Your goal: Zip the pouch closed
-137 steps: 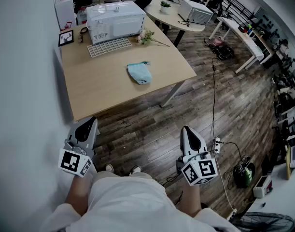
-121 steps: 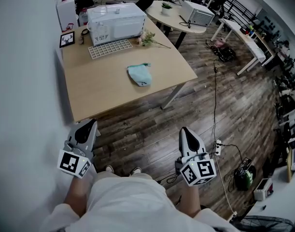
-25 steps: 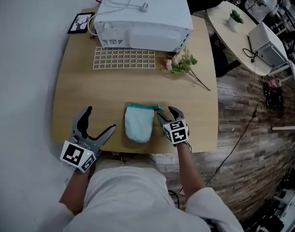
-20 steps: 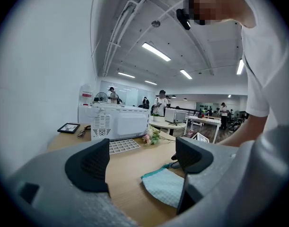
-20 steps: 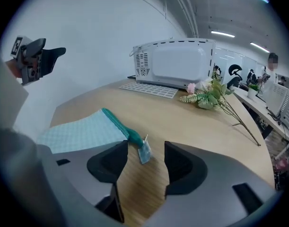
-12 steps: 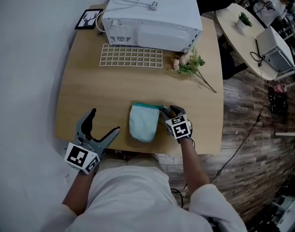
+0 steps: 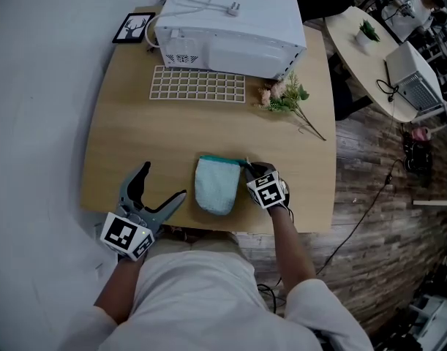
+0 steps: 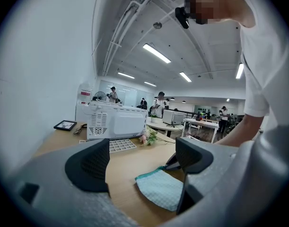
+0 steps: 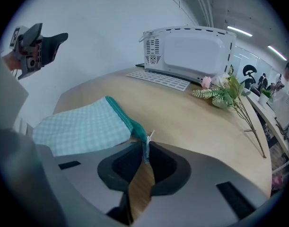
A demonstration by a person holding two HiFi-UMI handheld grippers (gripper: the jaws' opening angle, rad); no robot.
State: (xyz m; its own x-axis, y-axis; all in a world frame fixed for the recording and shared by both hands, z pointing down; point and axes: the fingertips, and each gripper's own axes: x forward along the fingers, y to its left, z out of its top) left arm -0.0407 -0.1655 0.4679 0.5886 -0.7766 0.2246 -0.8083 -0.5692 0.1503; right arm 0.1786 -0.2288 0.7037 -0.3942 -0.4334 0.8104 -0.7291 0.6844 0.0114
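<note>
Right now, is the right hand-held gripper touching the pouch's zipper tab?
Touching. In the right gripper view, the right hand-held gripper is closing its jaws on the teal zipper tab at the corner of the pouch, with the pads pressed against both sides.

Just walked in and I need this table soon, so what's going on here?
A person at the table is working on a light blue pouch with two handheld grippers. The right gripper has its fingers closing on the teal zipper end at the pouch's corner. The left gripper is open and empty, hovering left of the pouch, which lies flat.
</note>
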